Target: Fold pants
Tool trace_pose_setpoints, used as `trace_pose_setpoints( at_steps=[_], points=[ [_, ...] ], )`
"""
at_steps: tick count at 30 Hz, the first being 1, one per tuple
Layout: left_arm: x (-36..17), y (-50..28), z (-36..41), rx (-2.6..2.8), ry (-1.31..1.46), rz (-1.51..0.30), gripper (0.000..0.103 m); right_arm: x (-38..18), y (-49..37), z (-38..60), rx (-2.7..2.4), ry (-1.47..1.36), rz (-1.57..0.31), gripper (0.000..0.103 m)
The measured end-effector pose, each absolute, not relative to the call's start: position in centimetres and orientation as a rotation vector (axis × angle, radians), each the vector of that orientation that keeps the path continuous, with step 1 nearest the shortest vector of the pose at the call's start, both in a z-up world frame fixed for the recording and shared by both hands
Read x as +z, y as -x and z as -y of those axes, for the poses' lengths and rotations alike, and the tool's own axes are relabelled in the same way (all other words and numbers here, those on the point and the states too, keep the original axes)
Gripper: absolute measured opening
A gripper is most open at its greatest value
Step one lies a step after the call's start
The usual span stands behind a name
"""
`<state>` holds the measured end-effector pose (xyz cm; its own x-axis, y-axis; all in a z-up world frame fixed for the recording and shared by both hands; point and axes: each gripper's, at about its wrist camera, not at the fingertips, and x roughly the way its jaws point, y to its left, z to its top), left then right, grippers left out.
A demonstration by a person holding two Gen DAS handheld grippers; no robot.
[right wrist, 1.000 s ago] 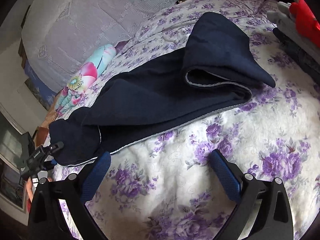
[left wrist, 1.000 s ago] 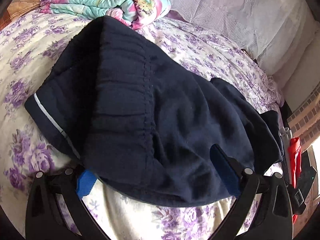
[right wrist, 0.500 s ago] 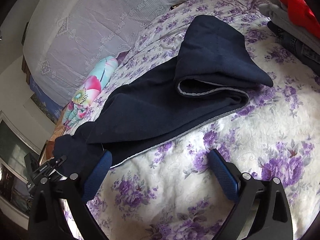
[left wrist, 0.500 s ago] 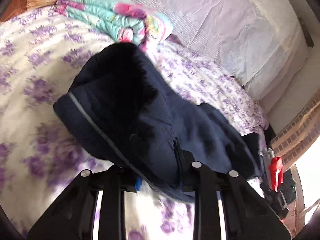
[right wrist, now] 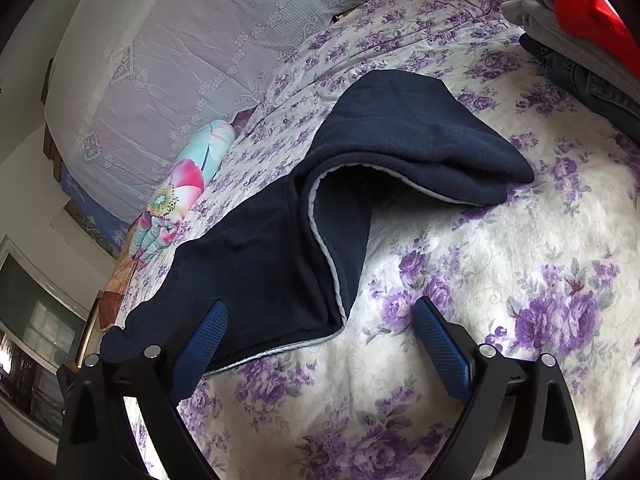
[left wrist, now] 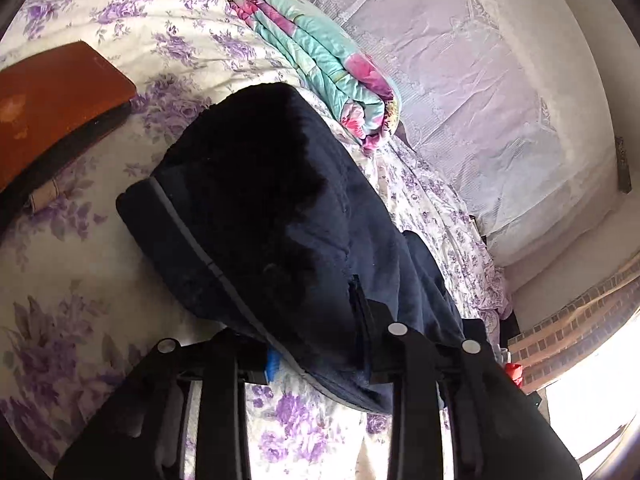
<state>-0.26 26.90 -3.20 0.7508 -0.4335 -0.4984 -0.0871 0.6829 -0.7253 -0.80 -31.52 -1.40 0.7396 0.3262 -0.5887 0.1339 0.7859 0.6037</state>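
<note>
Dark navy pants (right wrist: 280, 248) with a grey side stripe lie on a bed with a purple-flowered sheet (right wrist: 520, 280). In the left wrist view my left gripper (left wrist: 316, 344) is shut on the waist end of the pants (left wrist: 256, 208) and holds it lifted off the sheet. In the right wrist view my right gripper (right wrist: 320, 332) is open just above the sheet. The pants' near edge lies between its blue pads (right wrist: 440, 340). The far leg end (right wrist: 420, 144) is folded back on itself.
A rolled floral quilt (left wrist: 320, 60) lies by the lace-covered headboard (right wrist: 180, 48). A stack of folded clothes (right wrist: 580, 28), red on top, sits at the far right of the bed. A brown wooden board (left wrist: 52, 96) is at the left bed edge.
My left gripper closed on the waist end and lifted it off the bed. The pants' middle has been drawn toward my right gripper, which stays open.
</note>
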Motion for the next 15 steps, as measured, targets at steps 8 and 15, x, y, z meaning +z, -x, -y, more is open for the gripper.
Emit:
trace_pose_setpoints(
  at_steps=[8, 15],
  points=[
    [-2.6, -0.6, -25.4, -0.172, 0.708, -0.735, 0.046, -1.2, -4.3, 34.6, 0.099, -0.841, -0.685, 0.075],
    [-1.1, 0.0, -25.8, -0.189, 0.679, -0.666, 0.026, 3.7, 0.9, 34.2, 0.08, -0.606, -0.537, 0.007]
  ],
)
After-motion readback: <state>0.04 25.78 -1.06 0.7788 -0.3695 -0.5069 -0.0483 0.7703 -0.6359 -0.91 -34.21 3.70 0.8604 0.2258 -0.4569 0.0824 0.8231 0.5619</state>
